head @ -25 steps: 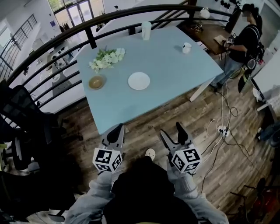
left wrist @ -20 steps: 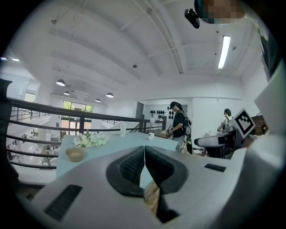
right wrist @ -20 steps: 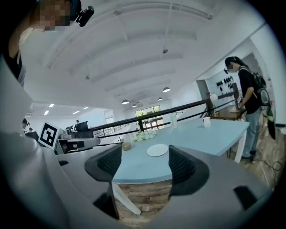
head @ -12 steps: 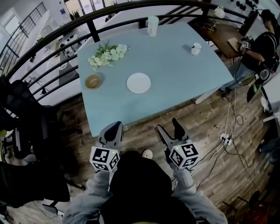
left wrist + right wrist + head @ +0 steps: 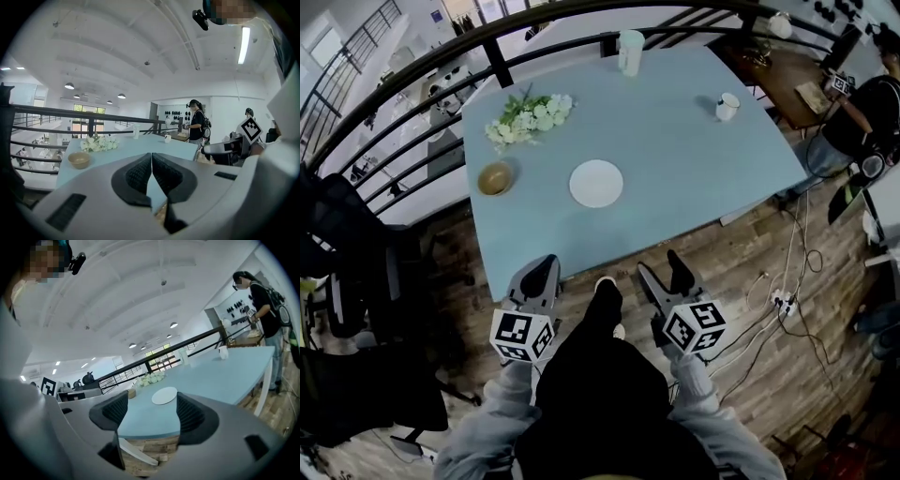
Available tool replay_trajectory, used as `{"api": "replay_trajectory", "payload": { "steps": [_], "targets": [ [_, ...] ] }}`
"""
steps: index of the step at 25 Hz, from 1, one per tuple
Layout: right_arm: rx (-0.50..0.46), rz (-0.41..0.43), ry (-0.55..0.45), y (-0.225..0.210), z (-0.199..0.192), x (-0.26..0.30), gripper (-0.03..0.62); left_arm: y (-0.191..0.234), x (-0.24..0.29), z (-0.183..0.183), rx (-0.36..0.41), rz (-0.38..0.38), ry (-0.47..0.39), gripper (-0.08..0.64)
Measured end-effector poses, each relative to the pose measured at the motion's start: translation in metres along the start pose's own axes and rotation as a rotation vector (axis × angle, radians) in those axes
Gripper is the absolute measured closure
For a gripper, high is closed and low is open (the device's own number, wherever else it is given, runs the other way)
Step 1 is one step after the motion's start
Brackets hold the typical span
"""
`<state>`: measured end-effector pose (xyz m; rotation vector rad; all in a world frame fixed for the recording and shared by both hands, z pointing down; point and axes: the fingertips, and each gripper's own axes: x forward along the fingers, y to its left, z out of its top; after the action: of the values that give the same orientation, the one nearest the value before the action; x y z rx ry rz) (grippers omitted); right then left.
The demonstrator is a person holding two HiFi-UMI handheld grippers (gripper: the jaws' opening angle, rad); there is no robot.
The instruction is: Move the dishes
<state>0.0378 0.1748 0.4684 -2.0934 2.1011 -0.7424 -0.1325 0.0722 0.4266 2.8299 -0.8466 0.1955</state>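
The head view shows a pale blue, smooth-topped rectangular bench (image 5: 675, 159) standing on a dark wood-plank floor (image 5: 769, 309) beside a black metal railing (image 5: 412, 103). A flat round white plate (image 5: 596, 183) lies near the middle of it. A small round tan bowl (image 5: 495, 178) sits to the plate's left, close to the bench's left edge. Behind the bowl is a loose bunch of white flowers (image 5: 530, 114). A white mug (image 5: 727, 106) stands far to the right, and a tall white tumbler (image 5: 630, 52) stands at the far edge. The left tongs (image 5: 546, 270) and right tongs (image 5: 661, 270), grey with black ribbed pads, hang short of the near edge, apart from every dish.

In the left gripper view, the left tongs (image 5: 151, 157) are clenched. Their pads meet tip to tip with nothing between them, and the bowl sits ahead on the left.

In the right gripper view, the right tongs (image 5: 151, 412) are released, with pads wide apart and bare. The plate shows between them, well beyond and untouched.
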Motion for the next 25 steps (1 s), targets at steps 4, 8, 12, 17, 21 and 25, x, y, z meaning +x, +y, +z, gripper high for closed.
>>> {"api": "replay_trajectory", "payload": {
  "steps": [4, 8, 12, 17, 21, 25],
  "targets": [
    [0.086, 0.040, 0.033, -0.013, 0.006, 0.029, 0.265, 0.016, 0.024, 0.004, -0.032, 0.024, -0.003, 0.543],
    [0.254, 0.111, 0.078, -0.033, 0.010, 0.074, 0.265, 0.041, 0.052, 0.004, -0.074, 0.070, 0.004, 0.543],
    [0.394, 0.173, 0.160, -0.054, 0.008, 0.125, 0.262, 0.076, 0.080, 0.003, -0.117, 0.135, 0.009, 0.543],
    [0.518, 0.224, 0.250, -0.076, 0.001, 0.176, 0.261, 0.108, 0.113, 0.011, -0.157, 0.171, -0.002, 0.543],
    [0.593, 0.242, 0.303, -0.087, -0.002, 0.202, 0.261, 0.126, 0.132, 0.012, -0.173, 0.193, -0.002, 0.543],
    [0.718, 0.289, 0.337, -0.098, -0.003, 0.218, 0.268, 0.139, 0.141, 0.010, -0.207, 0.213, -0.004, 0.543]
  ]
}}
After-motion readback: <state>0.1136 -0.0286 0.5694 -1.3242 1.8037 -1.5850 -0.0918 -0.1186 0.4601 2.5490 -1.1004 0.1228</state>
